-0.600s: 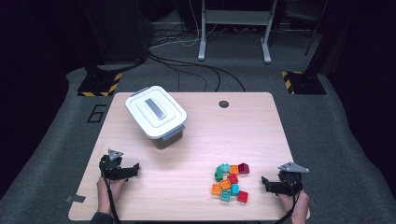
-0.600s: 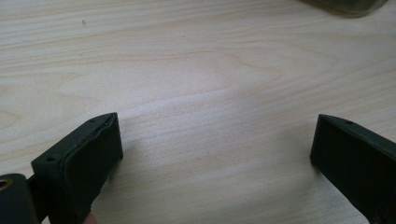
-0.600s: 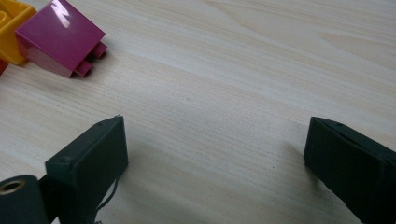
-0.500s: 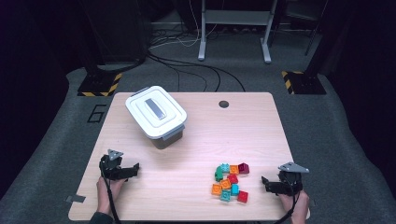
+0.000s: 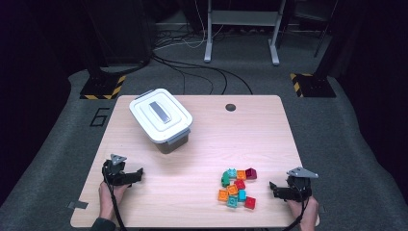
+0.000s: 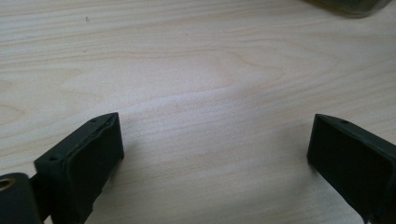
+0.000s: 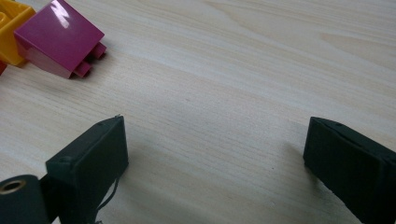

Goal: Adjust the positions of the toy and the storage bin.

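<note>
The right gripper rested low on the counter with its jaws spread wide and nothing between them. The pile of toy bricks lay just beside it, ahead of its jaws and to their left, the pieces touching one another in a loose cluster. In the right gripper view a magenta brick sat on its side at the upper left of the jaws, touching a yellow brick behind it.

The left gripper also sat low on the counter, jaws wide and empty. The lidded white box stood ahead of it and to its right, well apart, its lid closed; the box's dark base just showed at the top edge of the left gripper view.

The step in hand looked like the first reach for a brick. To do it well, the right gripper would probably best swing left until one outlying brick, such as the magenta one, sat squarely between the jaws, then close on its flat sides rather than its studs. Going for a brick at the pile's edge should avoid knocking the neighbours. The box's lid would likely need opening first, a job suited to the left gripper.
</note>
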`<state>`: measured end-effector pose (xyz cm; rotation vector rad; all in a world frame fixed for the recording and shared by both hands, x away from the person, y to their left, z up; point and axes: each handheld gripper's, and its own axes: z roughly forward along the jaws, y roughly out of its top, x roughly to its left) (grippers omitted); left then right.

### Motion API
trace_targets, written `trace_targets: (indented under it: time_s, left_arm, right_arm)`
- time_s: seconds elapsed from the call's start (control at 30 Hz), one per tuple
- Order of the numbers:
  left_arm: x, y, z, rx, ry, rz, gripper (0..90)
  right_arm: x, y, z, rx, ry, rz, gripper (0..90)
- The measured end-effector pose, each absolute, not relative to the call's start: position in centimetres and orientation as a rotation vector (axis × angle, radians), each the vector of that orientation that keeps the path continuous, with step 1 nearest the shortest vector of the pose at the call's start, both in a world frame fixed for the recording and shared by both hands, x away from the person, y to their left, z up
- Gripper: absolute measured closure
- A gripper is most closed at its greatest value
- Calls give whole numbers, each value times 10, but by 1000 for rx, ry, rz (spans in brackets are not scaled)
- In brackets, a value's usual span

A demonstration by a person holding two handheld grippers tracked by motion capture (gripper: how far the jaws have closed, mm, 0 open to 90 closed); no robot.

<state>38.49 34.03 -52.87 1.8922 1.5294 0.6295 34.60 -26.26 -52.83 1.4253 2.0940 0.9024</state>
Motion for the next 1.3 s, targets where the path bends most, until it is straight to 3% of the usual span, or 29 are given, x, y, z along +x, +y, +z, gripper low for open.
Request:
trace_targets:
  time_s: [0.67, 1.3]
  left_arm:
    - [396, 334, -502, 1904, 1475, 534, 37]
    - [416, 323, -442, 1875, 1399, 598, 12]
  right_arm:
    - [347, -261, -529, 1410, 2113, 895, 20]
    - [347, -261, -529, 1412, 2112, 894, 19]
